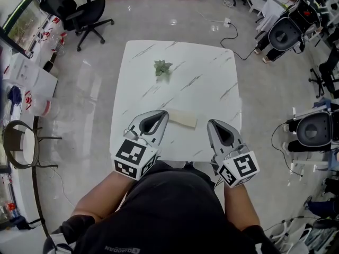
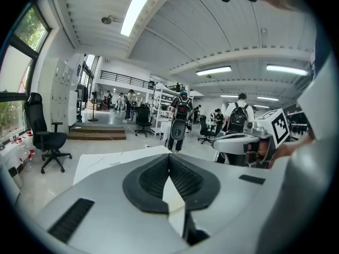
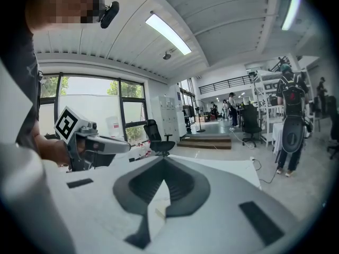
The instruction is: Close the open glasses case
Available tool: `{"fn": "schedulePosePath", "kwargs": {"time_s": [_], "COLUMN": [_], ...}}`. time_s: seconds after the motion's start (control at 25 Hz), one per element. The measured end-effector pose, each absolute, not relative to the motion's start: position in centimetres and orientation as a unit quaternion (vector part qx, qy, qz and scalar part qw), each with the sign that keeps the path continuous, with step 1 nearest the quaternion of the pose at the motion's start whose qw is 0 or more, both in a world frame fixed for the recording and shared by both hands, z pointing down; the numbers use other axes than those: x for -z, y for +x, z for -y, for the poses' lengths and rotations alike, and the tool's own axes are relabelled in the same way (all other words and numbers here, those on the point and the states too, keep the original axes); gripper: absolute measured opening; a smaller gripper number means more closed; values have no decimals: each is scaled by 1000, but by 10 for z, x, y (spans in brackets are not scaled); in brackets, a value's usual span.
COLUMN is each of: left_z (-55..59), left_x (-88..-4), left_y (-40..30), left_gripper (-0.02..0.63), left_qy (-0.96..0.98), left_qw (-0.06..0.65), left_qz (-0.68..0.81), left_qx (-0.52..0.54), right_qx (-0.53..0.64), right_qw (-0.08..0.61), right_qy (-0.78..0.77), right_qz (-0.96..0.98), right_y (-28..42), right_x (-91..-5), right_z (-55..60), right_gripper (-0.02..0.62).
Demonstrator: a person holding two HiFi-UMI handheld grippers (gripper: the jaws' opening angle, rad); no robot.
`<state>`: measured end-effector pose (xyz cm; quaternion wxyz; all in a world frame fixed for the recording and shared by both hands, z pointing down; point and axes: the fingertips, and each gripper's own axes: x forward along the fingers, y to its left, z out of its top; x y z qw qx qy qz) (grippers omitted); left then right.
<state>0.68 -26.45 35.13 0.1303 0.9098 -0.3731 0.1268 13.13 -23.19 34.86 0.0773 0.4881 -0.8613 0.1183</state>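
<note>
Open-plan lab office, swivel chairs (image 1: 85, 12), shelving (image 2: 160, 102)

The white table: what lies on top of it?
A small green plant and a flat cream case near the front edge. The left gripper covers the case's left end.

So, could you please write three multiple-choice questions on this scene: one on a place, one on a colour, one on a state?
1. Where does the glasses case lie?
A. on the table, near the person, between the two tools
B. at the table's far edge
C. on the floor

2. What colour is the small plant?
A. red
B. green
C. blue

3. How do the jaws of the left tool and the right tool stand?
A. both wide apart
B. only one apart
C. both together

Answers:
1 A: the head view shows it between the tool tips.
2 B: its leaves are green.
3 C: in each gripper view the tips meet.
</note>
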Motion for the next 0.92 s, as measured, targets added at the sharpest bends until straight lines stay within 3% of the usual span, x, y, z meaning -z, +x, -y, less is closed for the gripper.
{"fn": "schedulePosePath", "kwargs": {"time_s": [0.92], "left_z": [265], "left_x": [-367], "left_y": [9], "left_gripper": [5], "left_qy": [906], "left_qw": [154], "left_qz": [371], "left_qx": [-131], "right_qx": [-132], "right_qw": [85], "right_qy": [479], "right_qz": [864], "right_y": [129], "right_x": [-358], "right_z": [235], "right_gripper": [2]}}
